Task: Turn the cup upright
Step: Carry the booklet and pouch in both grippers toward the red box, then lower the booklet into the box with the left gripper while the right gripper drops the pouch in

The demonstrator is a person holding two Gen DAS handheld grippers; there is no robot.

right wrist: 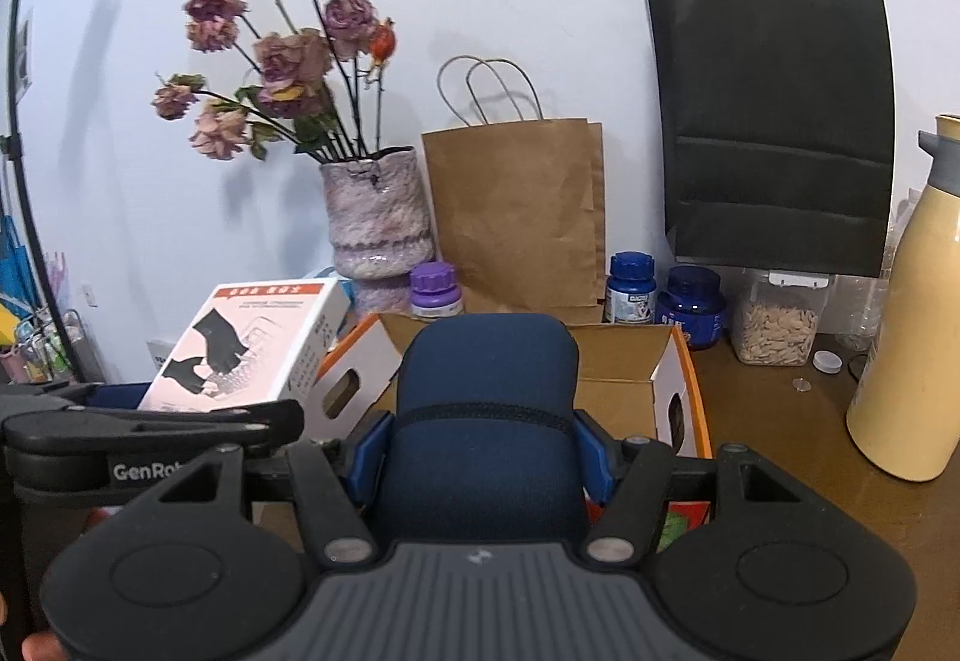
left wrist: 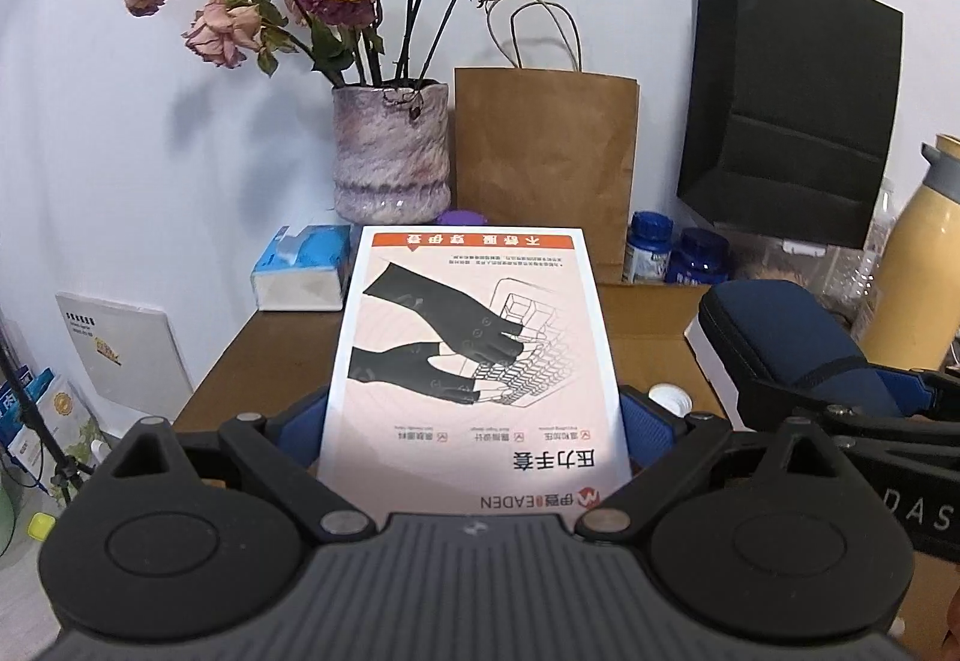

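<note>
The left gripper (left wrist: pixel 474 421) is closed on a flat white-and-pink printed cardboard box (left wrist: pixel 474 355), its blue pads pressed on both long edges. The right gripper (right wrist: pixel 480 451) is clamped on a dark blue zippered fabric case (right wrist: pixel 486 403). Both loads hang above an open brown cardboard carton (right wrist: pixel 618 379) just ahead of the jaws. No cup is identifiable in either view; its location cannot be determined. Risks, as judged: either item slipping from an edge grip; the two loads colliding, being close together; neither gripper being free for the cup.
</note>
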